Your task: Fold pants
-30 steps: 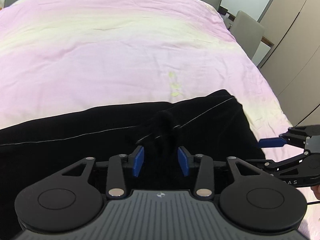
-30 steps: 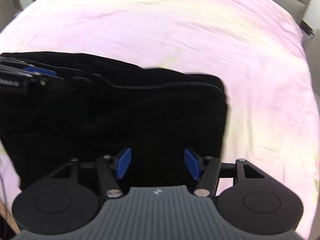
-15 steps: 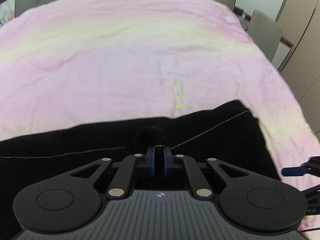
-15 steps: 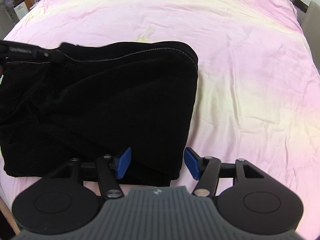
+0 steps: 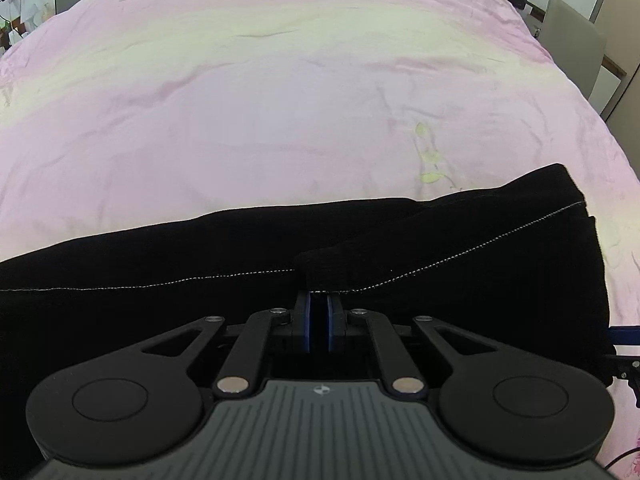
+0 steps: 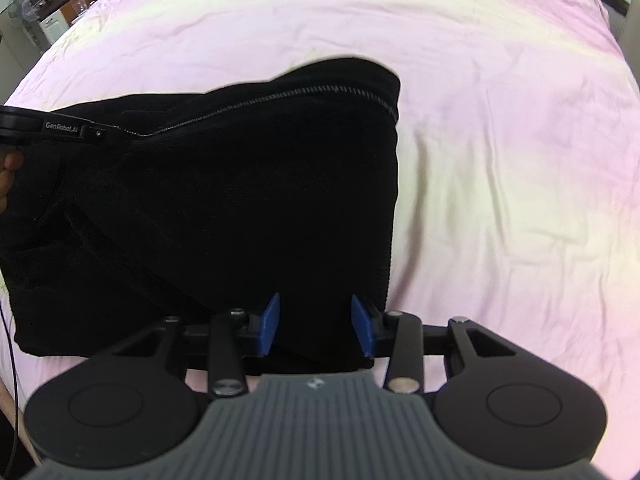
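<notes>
light: bright and even across your bedspread, with only faint shadows in its creases.
exposure: your black pants lose nearly all fold detail.
blur: the pants' far edge smears in your right wrist view.
distortion: strong fisheye bending, dark corners.

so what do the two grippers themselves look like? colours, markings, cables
Both match: black linkage arms with silver pivot pins, two round black discs, a ribbed grey housing with a small emblem, blue fingers. Left gripper; right gripper. The left one's side, in the right wrist view, reads "GenRobot.AI". A thin black cable runs nearby.
</notes>
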Demonstrator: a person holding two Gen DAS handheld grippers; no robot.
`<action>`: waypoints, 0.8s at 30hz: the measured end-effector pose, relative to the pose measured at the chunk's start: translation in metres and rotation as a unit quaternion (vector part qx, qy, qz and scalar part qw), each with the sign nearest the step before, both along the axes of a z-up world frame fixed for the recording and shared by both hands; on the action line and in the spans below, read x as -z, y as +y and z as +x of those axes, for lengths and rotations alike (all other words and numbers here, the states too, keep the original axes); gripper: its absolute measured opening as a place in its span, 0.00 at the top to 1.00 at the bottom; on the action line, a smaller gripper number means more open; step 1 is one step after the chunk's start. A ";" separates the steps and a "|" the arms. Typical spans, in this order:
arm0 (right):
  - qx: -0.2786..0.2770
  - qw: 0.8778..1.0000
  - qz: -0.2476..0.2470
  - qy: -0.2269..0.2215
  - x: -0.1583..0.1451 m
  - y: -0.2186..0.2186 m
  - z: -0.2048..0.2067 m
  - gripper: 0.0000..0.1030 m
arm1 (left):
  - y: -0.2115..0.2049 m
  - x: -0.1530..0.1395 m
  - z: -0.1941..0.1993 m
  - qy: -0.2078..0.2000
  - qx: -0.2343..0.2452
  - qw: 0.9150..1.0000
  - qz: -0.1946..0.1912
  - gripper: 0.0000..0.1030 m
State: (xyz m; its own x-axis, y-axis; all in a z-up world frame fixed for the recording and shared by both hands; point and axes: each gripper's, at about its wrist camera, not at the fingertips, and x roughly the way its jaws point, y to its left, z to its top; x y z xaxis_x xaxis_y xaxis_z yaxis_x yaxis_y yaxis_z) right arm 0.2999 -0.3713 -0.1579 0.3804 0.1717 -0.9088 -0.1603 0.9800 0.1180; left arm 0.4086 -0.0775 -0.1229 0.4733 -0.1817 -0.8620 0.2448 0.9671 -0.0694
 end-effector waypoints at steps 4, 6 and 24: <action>-0.008 1.000 0.010 0.011 0.016 -0.006 -0.003 0.64 | -0.015 0.012 -0.002 -0.012 0.029 0.998 0.046 0.92; -0.006 1.000 0.013 0.025 0.007 -0.010 0.002 0.65 | -0.015 0.011 -0.004 -0.016 0.043 0.997 0.055 0.91; 0.057 0.998 -0.019 0.013 0.002 -0.005 0.139 0.79 | -0.014 0.012 0.001 -0.007 0.102 0.992 0.074 0.89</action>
State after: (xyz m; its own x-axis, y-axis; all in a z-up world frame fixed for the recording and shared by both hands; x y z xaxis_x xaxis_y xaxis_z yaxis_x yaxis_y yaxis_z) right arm 0.4392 -0.3763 -0.1602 0.3711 0.0937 -0.9239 -0.0451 0.9955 0.0828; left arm 0.4098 -0.0916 -0.1350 0.4525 -0.1471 -0.8796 0.4369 0.8964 0.0748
